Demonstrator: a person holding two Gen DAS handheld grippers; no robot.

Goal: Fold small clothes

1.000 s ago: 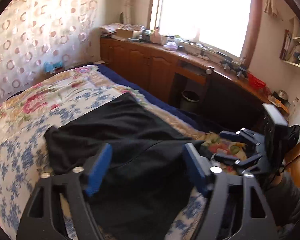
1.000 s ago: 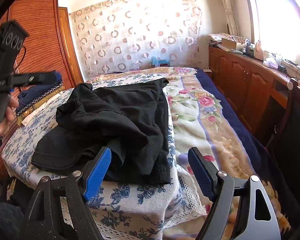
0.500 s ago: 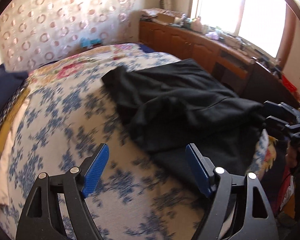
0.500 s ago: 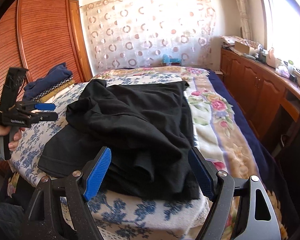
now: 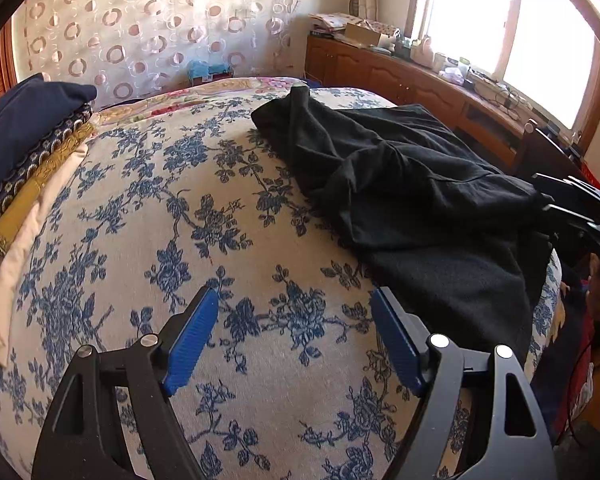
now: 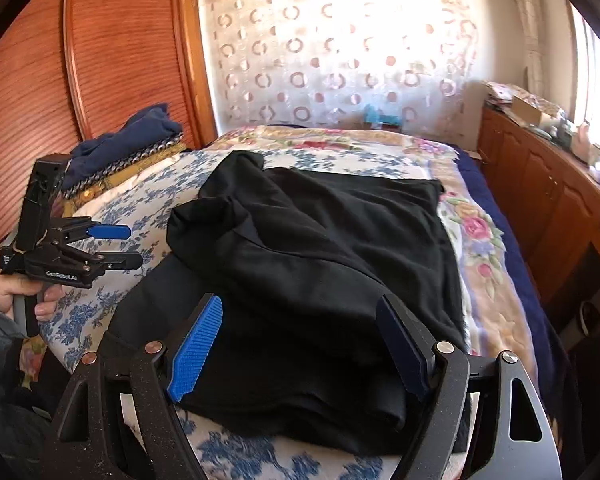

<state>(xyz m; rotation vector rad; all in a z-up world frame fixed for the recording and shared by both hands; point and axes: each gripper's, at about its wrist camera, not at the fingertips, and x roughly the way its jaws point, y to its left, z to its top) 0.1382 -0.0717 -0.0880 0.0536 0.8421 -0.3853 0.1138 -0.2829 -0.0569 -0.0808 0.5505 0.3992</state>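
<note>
A crumpled black garment [image 6: 316,264] lies on the blue-flowered bedspread [image 5: 180,208]; it also shows in the left wrist view [image 5: 412,196] at the right. My left gripper [image 5: 294,332] is open and empty above bare bedspread, left of the garment; it shows from the side in the right wrist view [image 6: 120,244]. My right gripper [image 6: 300,340] is open and empty just above the garment's near edge; it shows at the right edge of the left wrist view [image 5: 572,208].
A stack of folded clothes [image 5: 28,136] with a navy piece on top sits at the bed's left side [image 6: 128,144]. A wooden sideboard [image 5: 400,76] with clutter runs under the window on the right. A wooden wardrobe [image 6: 80,60] stands left.
My left gripper has swung left off the garment to above bare bedspread. My right gripper has moved closer over the garment's near edge. Both stayed open.
</note>
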